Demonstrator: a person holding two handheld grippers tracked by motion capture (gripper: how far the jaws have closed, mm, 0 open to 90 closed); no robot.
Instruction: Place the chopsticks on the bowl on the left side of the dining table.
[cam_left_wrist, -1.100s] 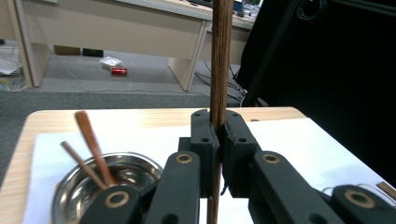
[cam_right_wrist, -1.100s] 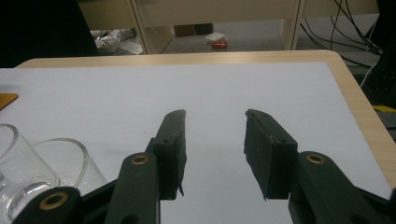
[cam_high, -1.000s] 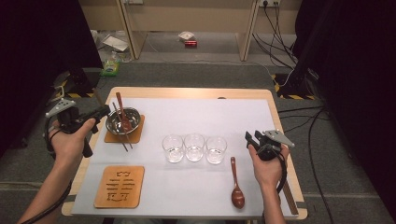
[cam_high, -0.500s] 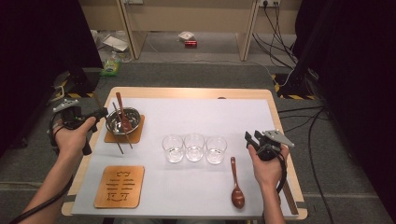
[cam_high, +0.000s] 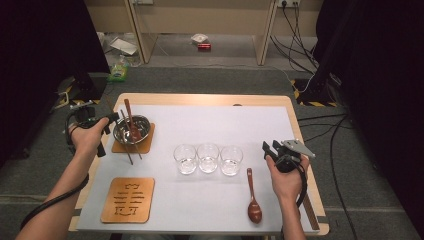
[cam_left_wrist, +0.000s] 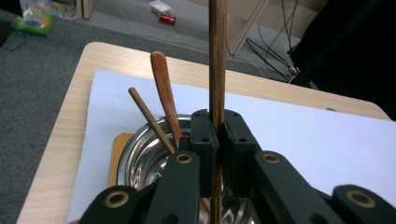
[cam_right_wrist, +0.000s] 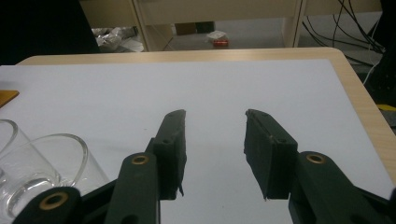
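We see a round steel bowl (cam_high: 132, 130) resting on a square wooden coaster (cam_high: 145, 146) near the worktop's (cam_high: 210, 99) left edge. In the bowl lean one wooden spoon (cam_high: 131, 120) and one dark wooden chopstick (cam_left_wrist: 150, 119); further thin sticks (cam_high: 131, 150) slant over the coaster's front edge beside the bowl.

Our left gripper (cam_left_wrist: 217, 140), just left of the bowl, is clamped on a second wooden chopstick (cam_left_wrist: 217, 70), a straight, grained rod standing upright between the pads.

To the right of the bowl stand three clear, empty glass tumblers (cam_high: 208, 158) in a touching row. A second wooden spoon (cam_high: 253, 200) lies flat beyond them. One carved, slotted wooden coaster (cam_high: 128, 199) lies in front of the bowl.

Our right gripper (cam_right_wrist: 215, 154), well right of the bowl, has its jaws apart over white sheet (cam_right_wrist: 210, 88).
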